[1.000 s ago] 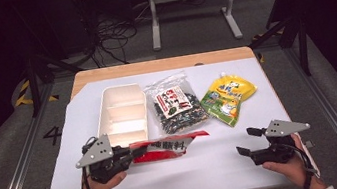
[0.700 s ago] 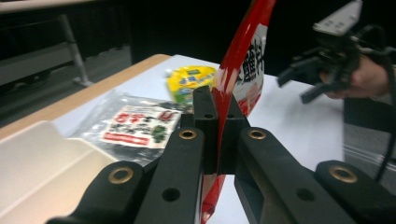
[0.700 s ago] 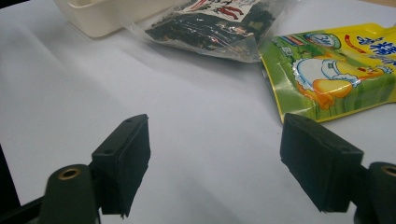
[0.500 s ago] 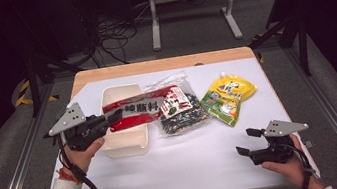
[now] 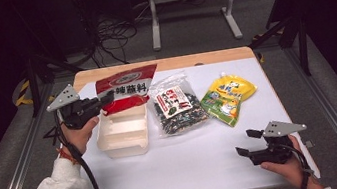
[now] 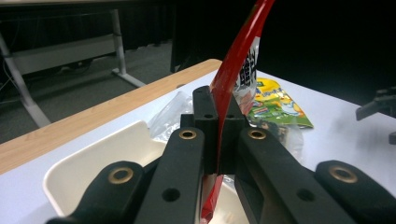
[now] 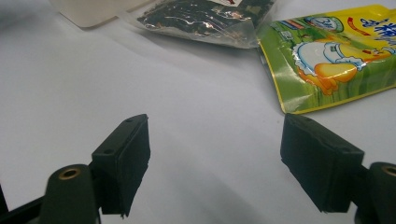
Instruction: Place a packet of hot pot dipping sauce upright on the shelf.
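- Red, glossy plastic sachet with black characters on a white band (image 5: 126, 87) is the thing in hand: it hangs in the air above the far end of the white tray, toward eleven o'clock of the table's middle.
- Its left edge is pinched in the left gripper (image 5: 105, 101), whose two black jaws are pressed together on the red film; in the left gripper view the sachet (image 6: 232, 74) rises edge-on from between the closed pads and curves up out of the top of the picture.
- Below it sits the cream-white rectangular plastic tray with inner dividers (image 5: 123, 136), at about nine o'clock of the table's middle; its rounded near corner (image 6: 88, 154) shows under the left jaws.
- Just beside the tray, toward three o'clock of it, lies a clear plastic bag of dark dried seaweed with a red-and-white label (image 5: 176, 105), its left edge touching or nearly touching the tray.
- Next at three o'clock of that bag lies a yellow-and-green printed pouch with a cartoon figure (image 5: 230, 98), flat and tilted, close to the seaweed bag; it also shows in the right gripper view (image 7: 334, 60).
- Well apart from all of these, at five o'clock on the table, the right gripper (image 5: 245, 143) is held low over the bare top, its jaws wide apart with nothing between them.
- All rests on a white table top with a wooden far edge (image 5: 188, 172).
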